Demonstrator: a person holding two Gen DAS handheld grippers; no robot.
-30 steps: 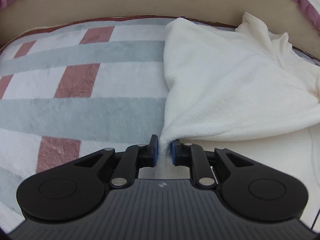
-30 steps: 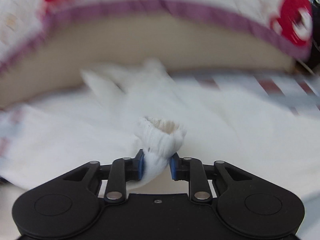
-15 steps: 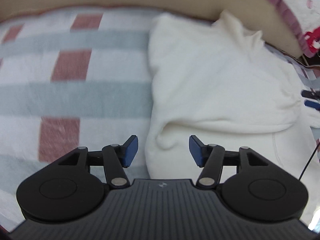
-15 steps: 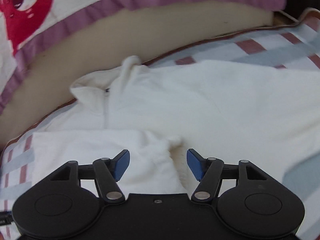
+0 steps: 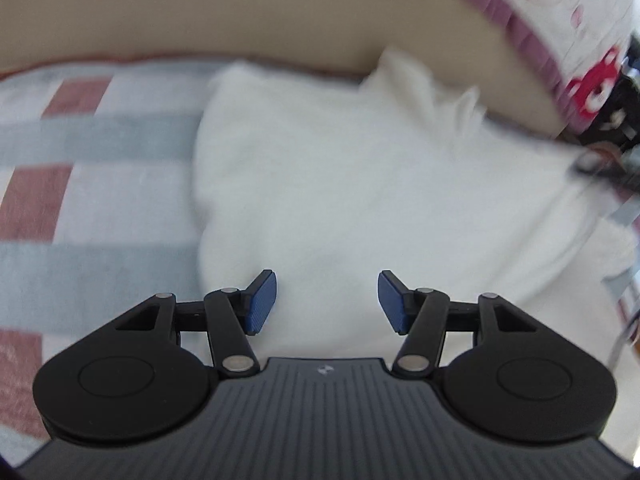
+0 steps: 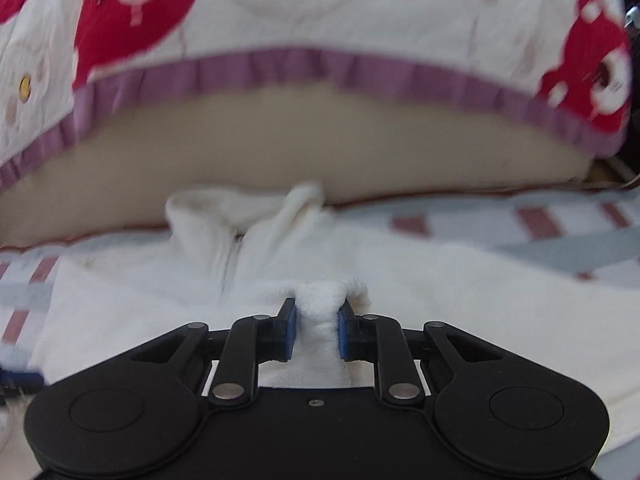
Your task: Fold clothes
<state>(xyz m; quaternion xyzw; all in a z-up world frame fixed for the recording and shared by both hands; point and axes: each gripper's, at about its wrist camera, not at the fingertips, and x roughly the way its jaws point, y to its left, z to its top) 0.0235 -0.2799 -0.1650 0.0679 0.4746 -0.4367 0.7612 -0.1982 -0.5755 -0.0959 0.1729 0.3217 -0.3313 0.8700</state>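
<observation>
The white fleece garment (image 5: 360,184) lies spread on the striped blanket (image 5: 100,184), its collar (image 6: 240,208) up near the beige edge of the mattress (image 6: 320,140) at the far side. Left gripper (image 5: 327,300) hovers over the near part of the garment, blue pads (image 5: 262,300) standing well apart and easing slightly inward, with nothing pinched between them — just bare white cloth beneath the gap. The view here is smeared, so the folds are hard to read, but the garment's left edge runs clean against the grey and dusty-red bands of the blanket.

Over to the right gripper (image 6: 317,330): its jaws are closing, and a bunched ridge of the white fleece (image 6: 320,300) stands up right between the blue pads, squeezed from both sides. The pinched cloth pokes a little above the fingertips and trails down toward the gripper's body. Beyond it the collar and zip placket sit slightly left of centre. Behind everything hangs a white quilt (image 6: 320,20) with red cartoon prints and a purple frilled border, draped above the mattress edge. At the far right of the left view a dark blurred shape shows; I cannot tell what it is.
</observation>
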